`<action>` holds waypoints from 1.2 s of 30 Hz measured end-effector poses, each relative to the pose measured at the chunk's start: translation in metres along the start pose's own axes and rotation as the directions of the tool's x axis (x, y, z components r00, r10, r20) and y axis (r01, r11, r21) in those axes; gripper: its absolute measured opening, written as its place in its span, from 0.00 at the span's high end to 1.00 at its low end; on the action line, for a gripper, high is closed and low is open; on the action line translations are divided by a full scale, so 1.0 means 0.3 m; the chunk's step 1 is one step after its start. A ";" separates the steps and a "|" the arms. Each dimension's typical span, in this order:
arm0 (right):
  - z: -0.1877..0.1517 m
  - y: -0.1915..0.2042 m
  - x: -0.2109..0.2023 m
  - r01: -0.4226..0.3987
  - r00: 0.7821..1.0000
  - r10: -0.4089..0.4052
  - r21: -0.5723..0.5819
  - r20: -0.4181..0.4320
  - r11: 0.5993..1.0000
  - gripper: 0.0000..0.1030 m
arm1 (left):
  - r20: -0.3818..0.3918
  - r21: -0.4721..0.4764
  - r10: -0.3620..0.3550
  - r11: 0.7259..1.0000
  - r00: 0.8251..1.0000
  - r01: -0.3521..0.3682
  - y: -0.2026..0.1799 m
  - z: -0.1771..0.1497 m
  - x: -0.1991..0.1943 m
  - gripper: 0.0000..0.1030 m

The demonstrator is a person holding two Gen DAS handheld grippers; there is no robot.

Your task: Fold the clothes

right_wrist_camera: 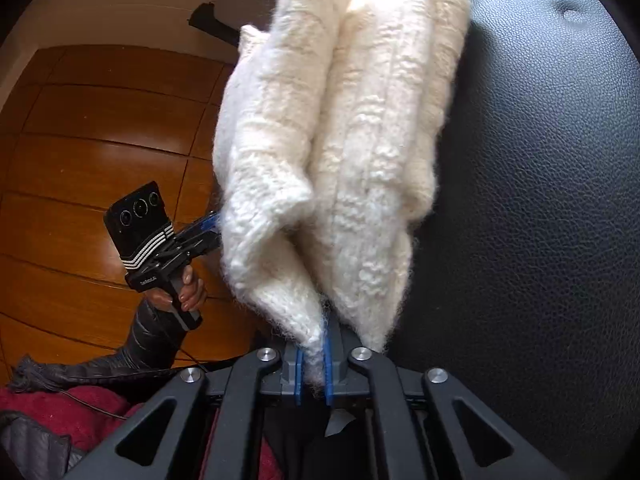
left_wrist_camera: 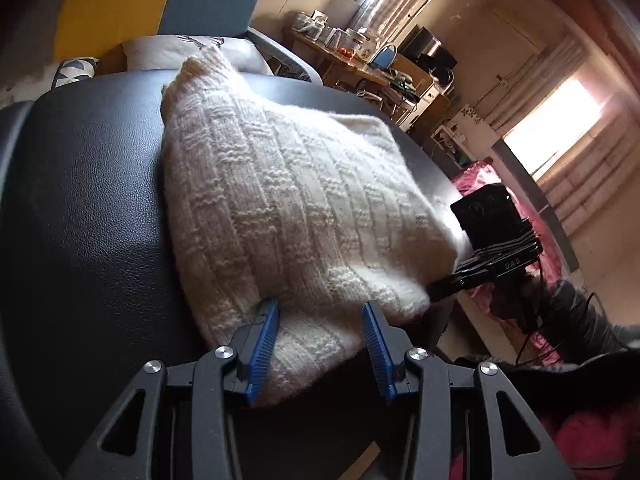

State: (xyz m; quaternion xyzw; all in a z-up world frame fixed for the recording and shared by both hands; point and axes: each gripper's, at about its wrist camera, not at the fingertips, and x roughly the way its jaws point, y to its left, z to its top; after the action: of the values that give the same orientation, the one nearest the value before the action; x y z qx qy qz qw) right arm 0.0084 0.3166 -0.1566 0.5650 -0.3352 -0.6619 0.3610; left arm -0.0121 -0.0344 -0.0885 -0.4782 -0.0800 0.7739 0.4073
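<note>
A: Quick pass. What do we have on the task item?

B: One cream knit sweater [left_wrist_camera: 288, 208], folded into a thick pad, lying on the black leather seat [left_wrist_camera: 88, 208]. In the right wrist view its near edge hangs off the seat toward the wooden floor [right_wrist_camera: 92, 120].

A: Tongs?

B: Two. Right gripper [right_wrist_camera: 314, 372]: blue pads nearly together, a thin pinch of the sweater's corner clamped between them. We read that as a firm hold on one bottom corner. Left gripper [left_wrist_camera: 320, 344]: jaws about half open, the other near corner of the sweater sits between the blue fingers [left_wrist_camera: 266, 344], but we see a gap on the right-hand pad side, so we call it not gripping yet.

A: Why that layout?

B: Our judgement: each gripper takes one corner of the same edge so the fold lifts evenly instead of skewing. The sweater sits on the seat because it's the only flat padded surface in reach.

A: Anything else countable?

B: One hand [right_wrist_camera: 188, 288] on the left gripper's handle, dark sleeve behind it. One camera block on each gripper where we see the other's rig. Layers in the sweater: at least three visible in the right wrist view, can't tell exactly.

A: Progress?

B: We'd guess late, one more fold or a tidy-up.
</note>
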 end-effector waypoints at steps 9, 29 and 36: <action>0.038 0.100 -0.216 0.042 0.938 -0.045 0.015 0.345 0.999 0.71 | 0.044 0.037 0.017 0.999 0.999 -0.019 -0.038 0.000 0.002 0.56; 0.353 0.390 -0.050 0.768 0.597 -0.611 -0.150 0.520 0.622 0.96 | -0.081 0.116 0.037 0.993 0.996 -0.027 -0.033 -0.041 0.100 0.49; 0.303 0.068 -0.051 0.672 0.702 -0.631 -0.015 0.332 0.740 0.99 | -0.082 0.096 0.027 0.995 0.996 -0.019 -0.035 -0.033 0.059 0.49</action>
State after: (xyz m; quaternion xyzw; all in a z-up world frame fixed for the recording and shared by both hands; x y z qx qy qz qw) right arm -0.0782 0.3225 -0.1191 0.5118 -0.1194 -0.8466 0.0841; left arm -0.0021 -0.0176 -0.1003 -0.4911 -0.0205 0.7608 0.4237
